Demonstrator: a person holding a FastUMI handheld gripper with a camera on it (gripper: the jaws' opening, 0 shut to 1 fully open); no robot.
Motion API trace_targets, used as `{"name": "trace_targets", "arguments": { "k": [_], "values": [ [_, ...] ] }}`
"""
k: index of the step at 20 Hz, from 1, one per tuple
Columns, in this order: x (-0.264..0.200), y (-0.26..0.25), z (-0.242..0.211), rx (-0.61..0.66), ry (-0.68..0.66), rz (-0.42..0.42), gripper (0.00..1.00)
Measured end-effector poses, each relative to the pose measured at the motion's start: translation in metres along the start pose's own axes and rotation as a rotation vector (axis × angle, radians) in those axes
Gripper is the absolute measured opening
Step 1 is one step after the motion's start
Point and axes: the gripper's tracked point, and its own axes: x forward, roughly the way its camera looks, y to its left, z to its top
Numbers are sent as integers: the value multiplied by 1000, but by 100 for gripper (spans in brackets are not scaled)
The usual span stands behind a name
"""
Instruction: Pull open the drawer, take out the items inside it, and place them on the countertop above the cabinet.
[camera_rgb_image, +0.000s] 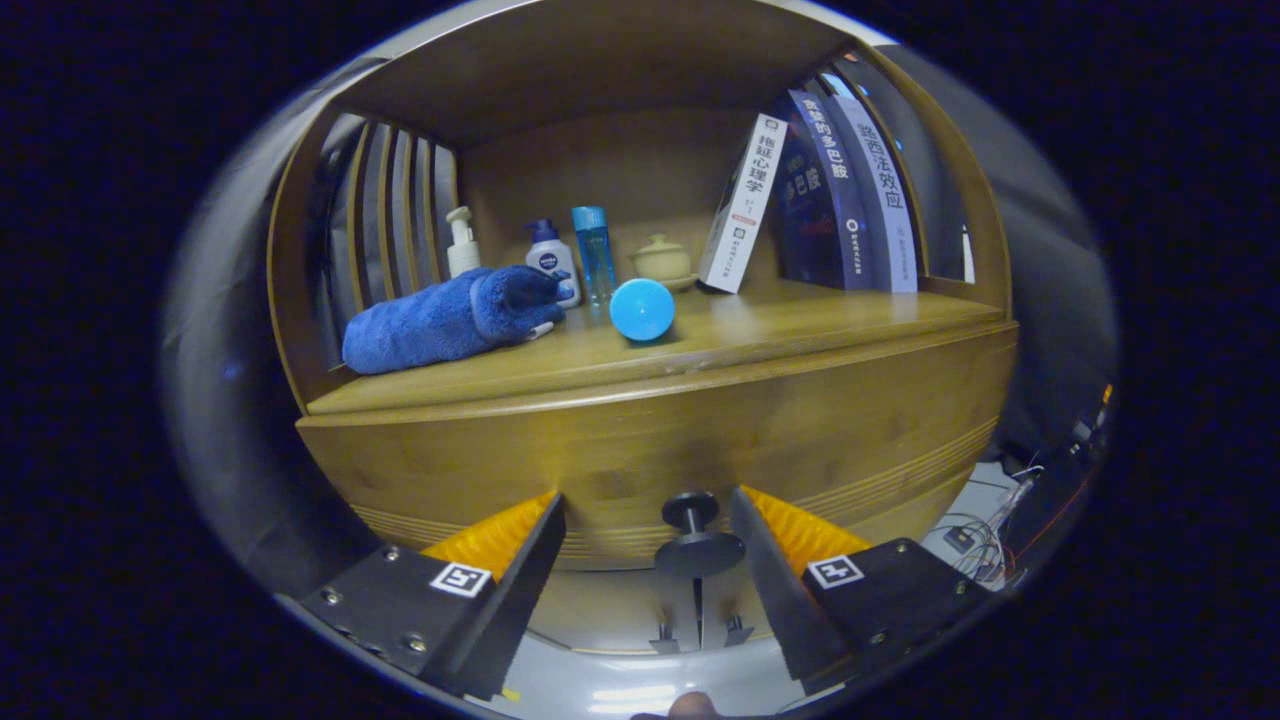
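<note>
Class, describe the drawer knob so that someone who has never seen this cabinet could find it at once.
Start at the wooden cabinet and go down its curved drawer front, below the countertop. The drawer knob sticks out there, between the open gripper fingers. It is the one dark, round, mushroom-shaped piece on plain wood.

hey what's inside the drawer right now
Cannot tell: the drawer is closed, its front hiding the inside. The open gripper has its fingers either side of the knob.

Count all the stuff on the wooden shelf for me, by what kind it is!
Bottles: 3 (pump bottle, white bottle, clear blue bottle)
Books: 3
Towel: 1
Ball: 1
Lidded pot: 1
Total: 9
The gripper jaws stand open by the drawer knob.
</note>
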Motion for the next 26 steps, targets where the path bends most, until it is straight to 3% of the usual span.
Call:
{"name": "trace_targets", "arguments": {
  "k": [3,9,15,21,26],
  "values": [
    [-14,2,12,-45,-32,-16,99],
    [-92,23,46,-123,-97,-7,99],
    [-181,43,93,-56,-156,19,99],
    [-244,34,134,-77,-222,-30,99],
    [-285,39,166,-58,-264,28,99]
  ]
}}
